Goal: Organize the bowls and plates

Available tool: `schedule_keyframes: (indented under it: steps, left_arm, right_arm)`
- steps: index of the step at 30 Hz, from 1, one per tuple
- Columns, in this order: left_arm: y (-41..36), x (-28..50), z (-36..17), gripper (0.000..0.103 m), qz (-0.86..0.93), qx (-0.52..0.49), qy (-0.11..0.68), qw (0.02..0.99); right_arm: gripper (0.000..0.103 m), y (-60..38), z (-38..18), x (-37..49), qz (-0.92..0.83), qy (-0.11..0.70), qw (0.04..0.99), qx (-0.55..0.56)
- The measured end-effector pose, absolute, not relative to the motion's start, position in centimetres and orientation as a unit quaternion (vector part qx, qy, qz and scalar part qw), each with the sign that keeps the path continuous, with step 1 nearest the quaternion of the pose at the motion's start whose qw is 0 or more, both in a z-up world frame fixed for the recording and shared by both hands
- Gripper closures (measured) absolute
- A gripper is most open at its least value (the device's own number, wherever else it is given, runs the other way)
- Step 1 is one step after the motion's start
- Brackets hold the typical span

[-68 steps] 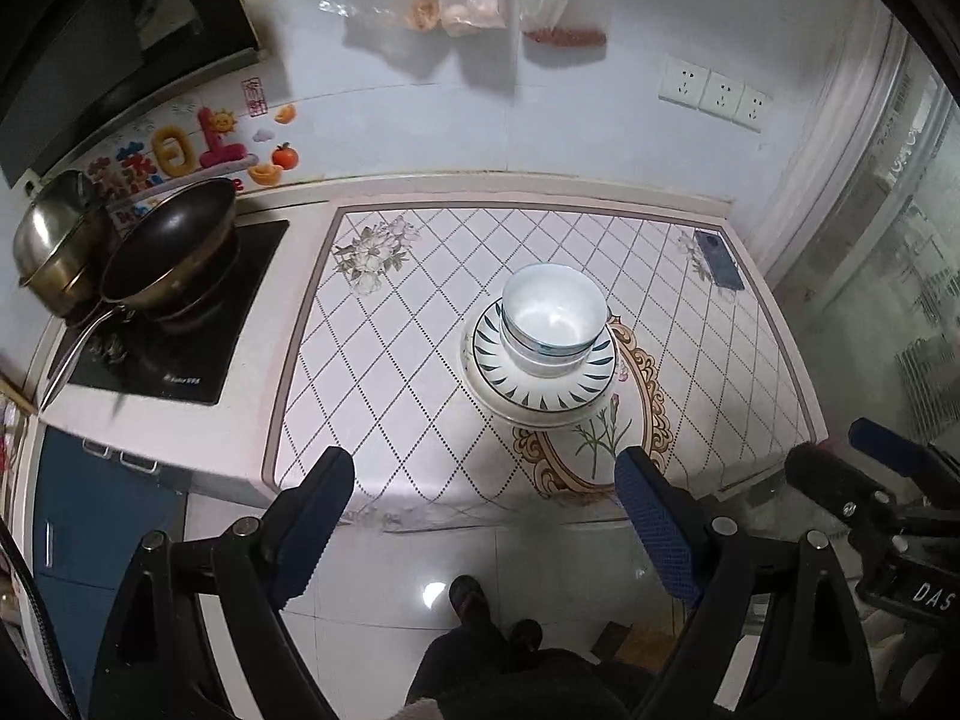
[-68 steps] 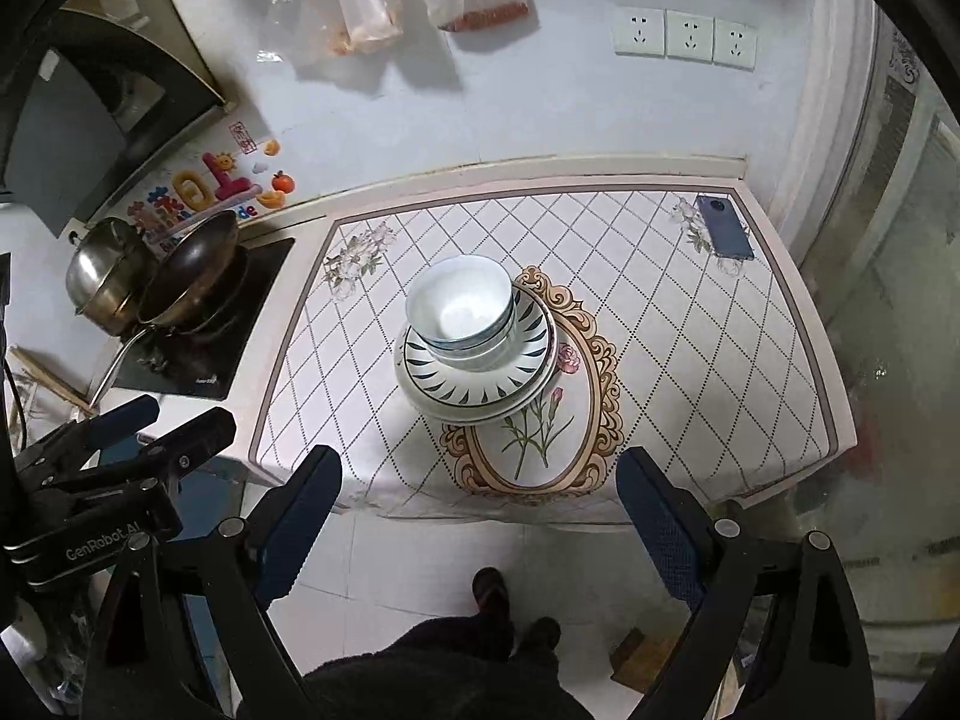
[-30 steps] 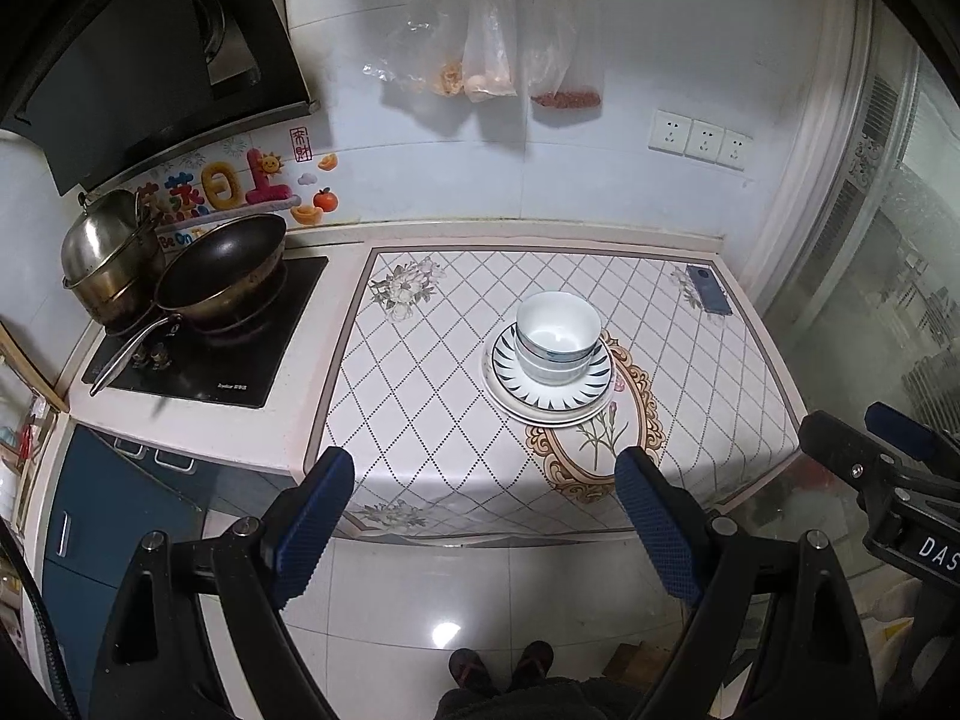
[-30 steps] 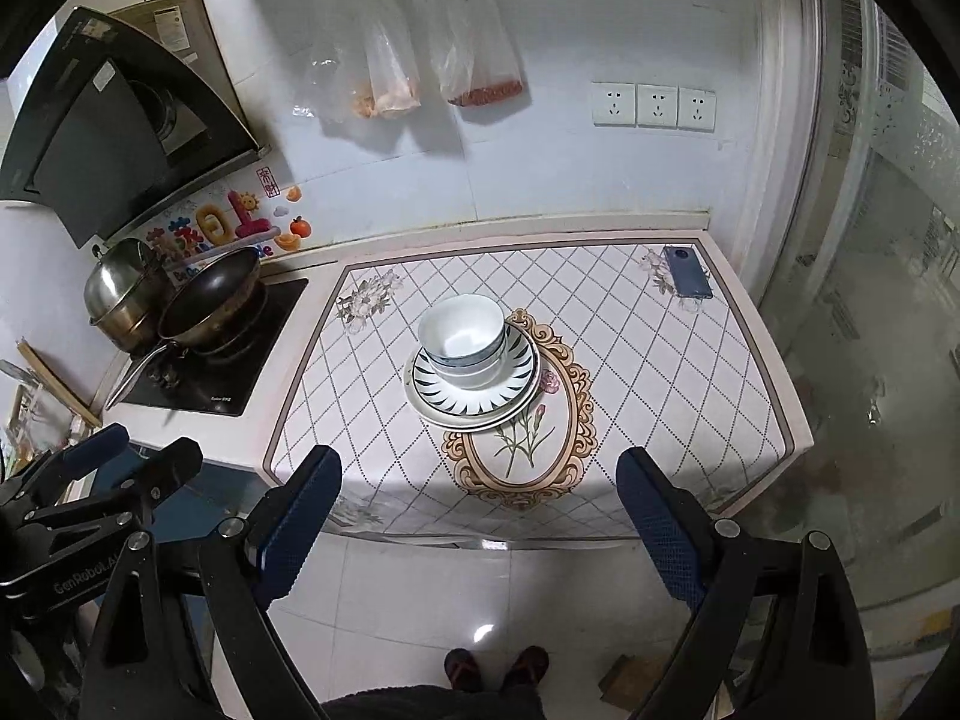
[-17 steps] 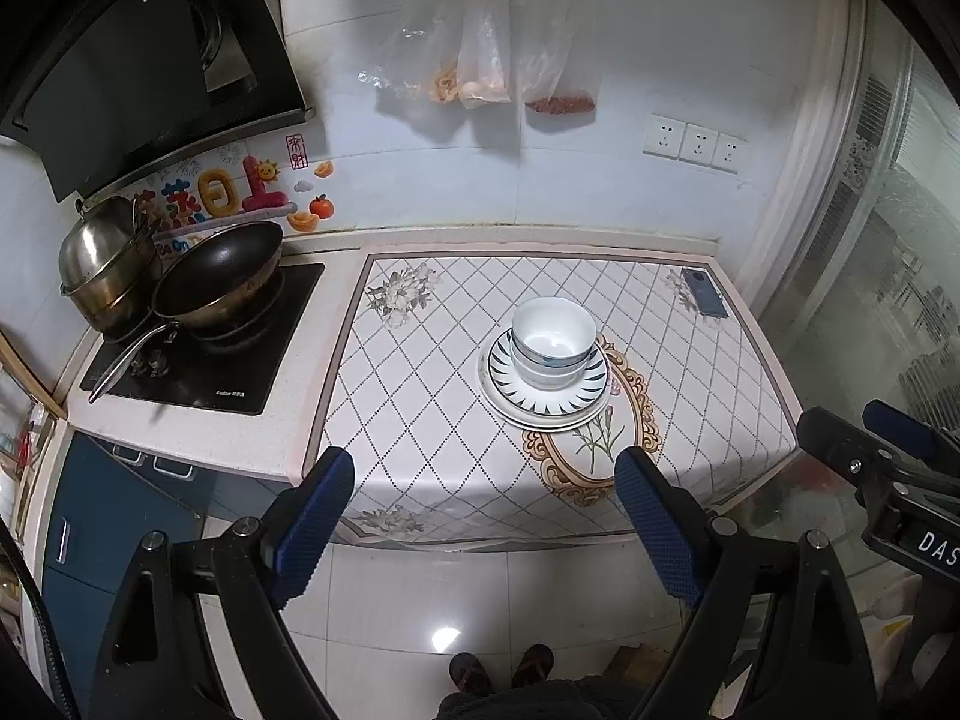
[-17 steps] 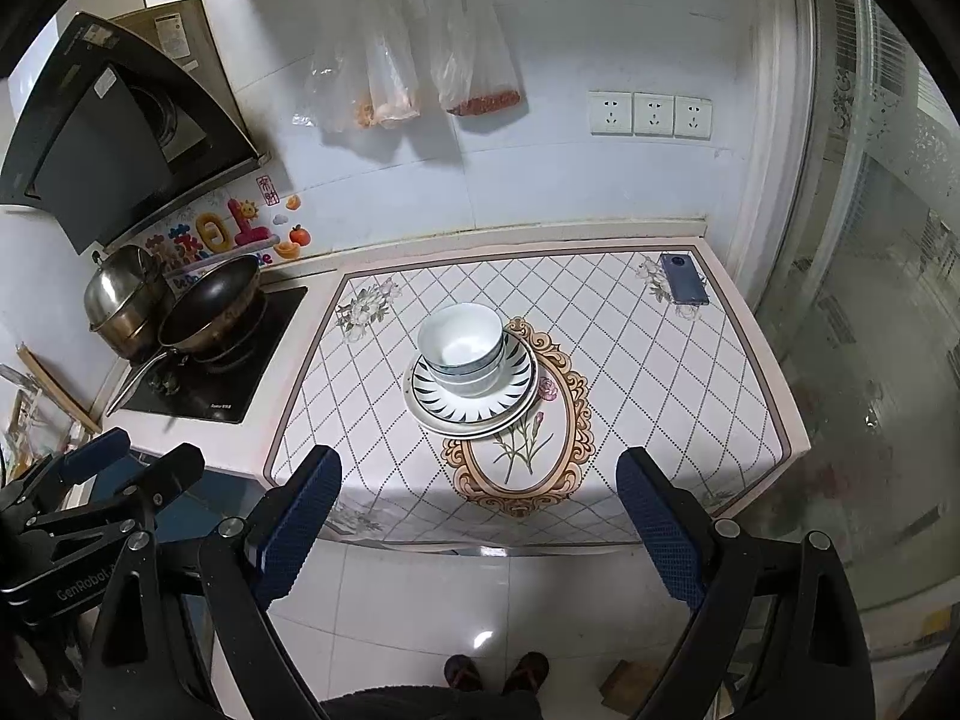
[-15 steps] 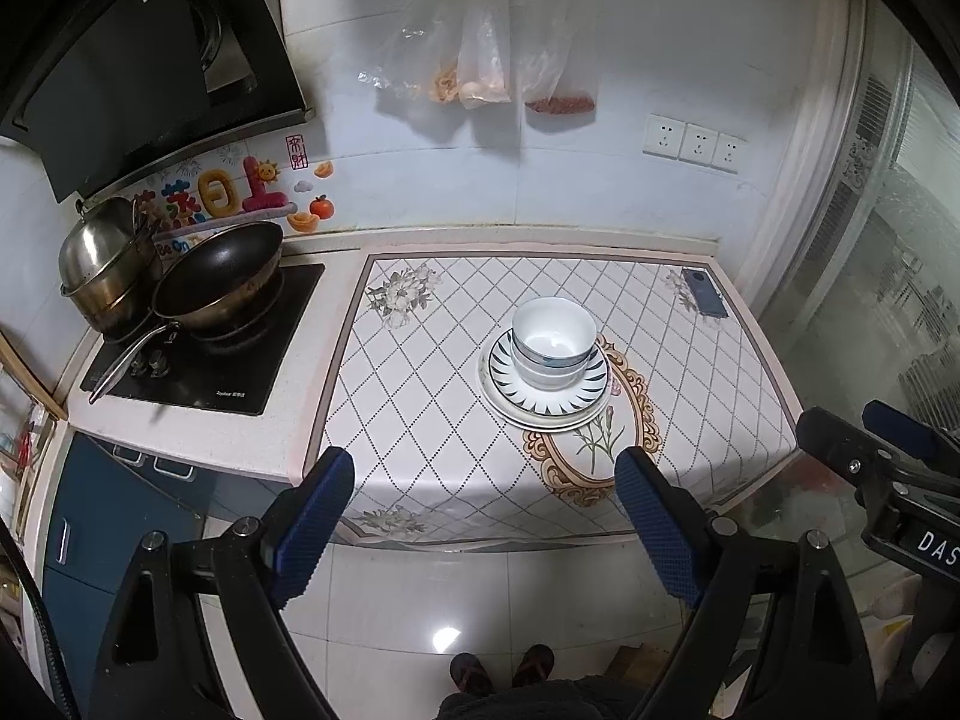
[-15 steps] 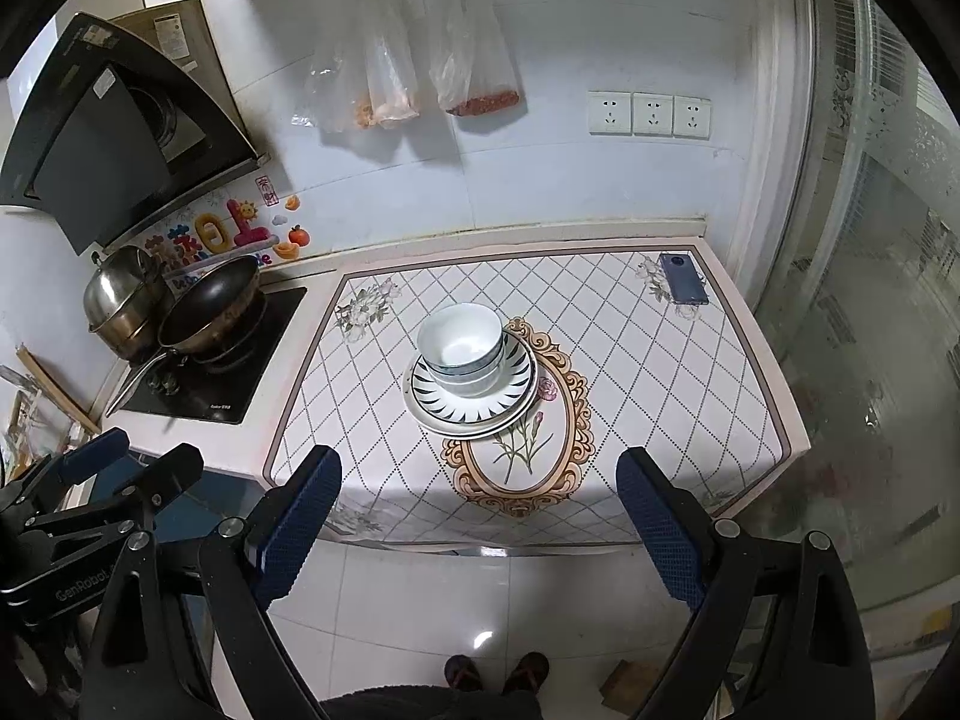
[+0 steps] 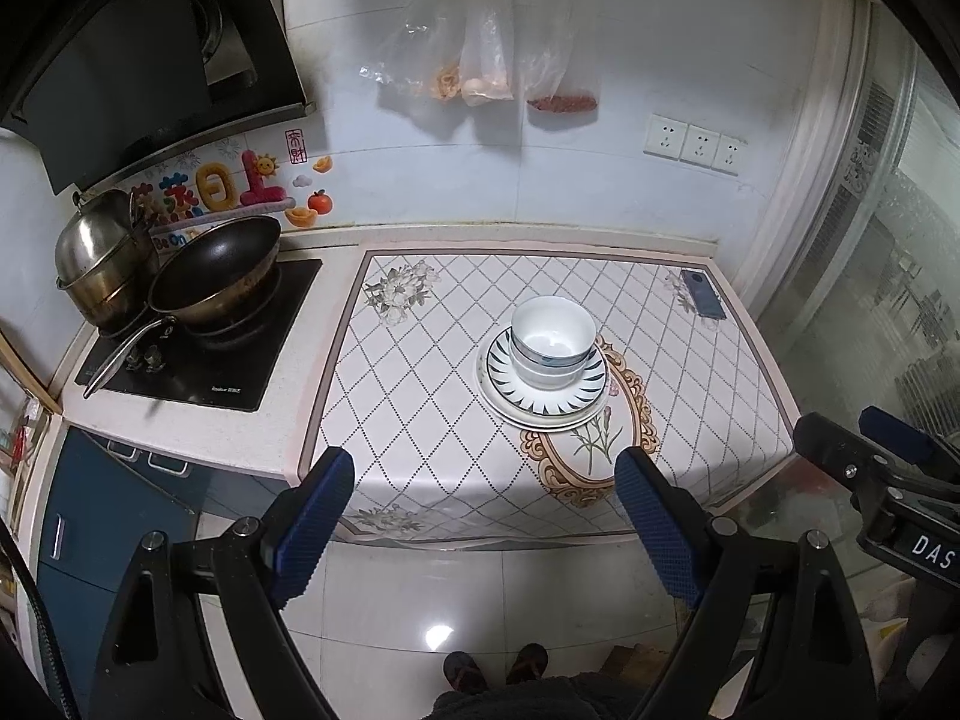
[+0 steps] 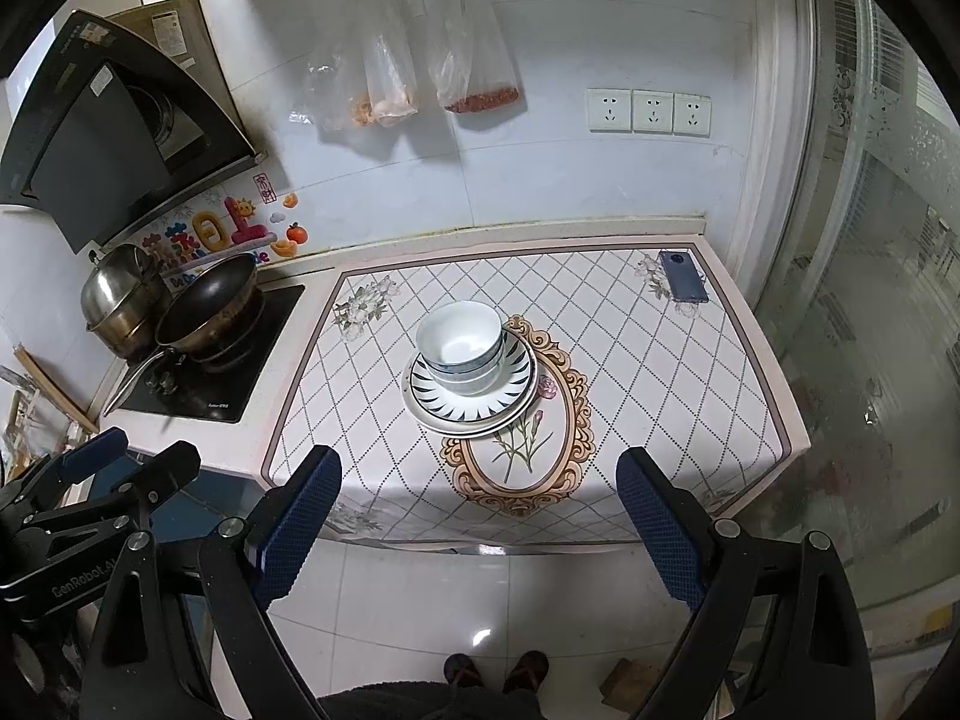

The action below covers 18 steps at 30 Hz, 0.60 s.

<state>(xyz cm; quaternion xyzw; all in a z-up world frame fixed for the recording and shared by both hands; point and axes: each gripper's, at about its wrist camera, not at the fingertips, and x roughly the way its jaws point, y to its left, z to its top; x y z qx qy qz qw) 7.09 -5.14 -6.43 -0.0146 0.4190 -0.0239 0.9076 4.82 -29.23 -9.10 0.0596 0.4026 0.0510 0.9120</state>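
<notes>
White bowls with blue bands [image 9: 552,341] are nested in a stack on patterned plates [image 9: 543,402] in the middle of the counter's diamond-patterned cloth; the stack also shows in the right wrist view, bowls [image 10: 461,345] on plates [image 10: 462,405]. My left gripper [image 9: 483,510] is open and empty, held back from the counter over the floor. My right gripper [image 10: 480,510] is open and empty, also well back from the counter. Each gripper shows at the edge of the other's view.
A black wok [image 9: 213,273] and a steel pot [image 9: 99,264] sit on the cooktop at left. A phone [image 9: 702,294] lies at the counter's far right corner. Plastic bags [image 9: 480,48] hang on the wall. A glass door [image 9: 888,276] stands at right.
Both grippers have drawn back and up from the counter, so the stack looks smaller and farther. The bowls and plates have not moved.
</notes>
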Motion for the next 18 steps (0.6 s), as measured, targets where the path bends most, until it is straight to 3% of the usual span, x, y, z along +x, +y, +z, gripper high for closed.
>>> schedule_keyframes:
  steps: [18]
  left_arm:
    - [-4.85,7.73,-6.47,0.014,-0.023,-0.016,0.416,0.909]
  right_arm:
    - [0.008,-29.56,-9.36,5.4,0.049,0.404,0.911,0.06]
